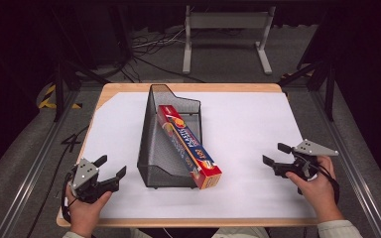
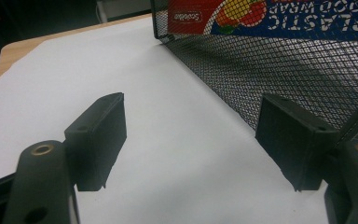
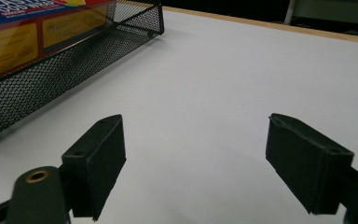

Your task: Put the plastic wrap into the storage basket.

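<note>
Wrap box (image 1: 191, 145) lies slanted in mesh holder (image 1: 151, 148), end poking out. Left gripper (image 1: 110, 168) and right gripper (image 1: 276, 153) gape empty — nothing handled yet, goal unclear.

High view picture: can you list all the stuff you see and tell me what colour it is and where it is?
Mesh basket: one, black wire, middle of the table.
Plastic wrap box: one, red and blue with yellow, lying slanted in the basket, its near end poking out over the low front edge.
White sheet: one, white, covering most of the tabletop.
Table: one, light wood, its edge showing around the sheet.
Metal stand: one, grey, on the floor beyond the table.
Cables: several, dark and white, on the floor behind.
Left gripper: one, black, open, near left of the table.
Right gripper: one, black, open, near right.
</note>
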{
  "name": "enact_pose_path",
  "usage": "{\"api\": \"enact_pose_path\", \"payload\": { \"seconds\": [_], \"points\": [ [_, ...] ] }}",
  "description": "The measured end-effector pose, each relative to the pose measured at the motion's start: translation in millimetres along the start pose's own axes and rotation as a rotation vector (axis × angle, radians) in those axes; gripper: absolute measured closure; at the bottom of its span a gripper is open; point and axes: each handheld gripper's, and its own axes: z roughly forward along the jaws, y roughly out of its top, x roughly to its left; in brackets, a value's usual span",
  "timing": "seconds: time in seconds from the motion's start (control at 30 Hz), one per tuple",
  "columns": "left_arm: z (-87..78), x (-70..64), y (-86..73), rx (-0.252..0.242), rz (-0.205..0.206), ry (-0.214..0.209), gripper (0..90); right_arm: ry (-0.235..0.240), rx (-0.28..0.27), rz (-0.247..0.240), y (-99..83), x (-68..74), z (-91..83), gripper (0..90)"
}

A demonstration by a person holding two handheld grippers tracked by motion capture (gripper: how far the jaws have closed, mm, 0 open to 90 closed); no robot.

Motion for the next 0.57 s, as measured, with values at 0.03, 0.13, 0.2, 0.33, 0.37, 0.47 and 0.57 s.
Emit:
{"api": "enact_pose_path", "payload": {
  "seconds": [0.03, 0.13, 0.2, 0.33, 0.37, 0.47, 0.57],
  "points": [
    [0.0, 0.1, 0.0, 0.000, 0.000, -0.001, 25.3, -0.001, -0.002, 0.002, -2.6, 0.4, 0.6, 20.5],
    [0.4, 0.1, 0.0, 0.000, -0.002, -0.005, 25.3, 0.003, 0.009, 0.003, -10.1, 1.8, 4.1, 20.5],
    [0.6, 0.0, 0.1, 0.000, -0.003, -0.009, 25.3, -0.002, 0.023, -0.006, -13.7, 3.0, 6.8, 20.5],
    [0.7, 0.5, 0.4, -0.004, -0.002, -0.014, 25.3, -0.003, 0.042, -0.022, -18.6, 8.1, 12.1, 20.5],
    [0.7, 0.6, 0.4, -0.004, -0.004, -0.014, 25.3, 0.001, 0.044, -0.026, -18.9, 8.7, 12.8, 20.5],
    [0.7, 0.7, 0.4, -0.003, -0.004, -0.014, 25.2, 0.004, 0.044, -0.027, -20.3, 10.4, 13.9, 20.2],
    [2.1, 0.7, 0.5, -0.002, -0.005, -0.015, 25.3, 0.004, 0.048, -0.020, -22.3, 10.4, 14.2, 20.2]
  ]
}}
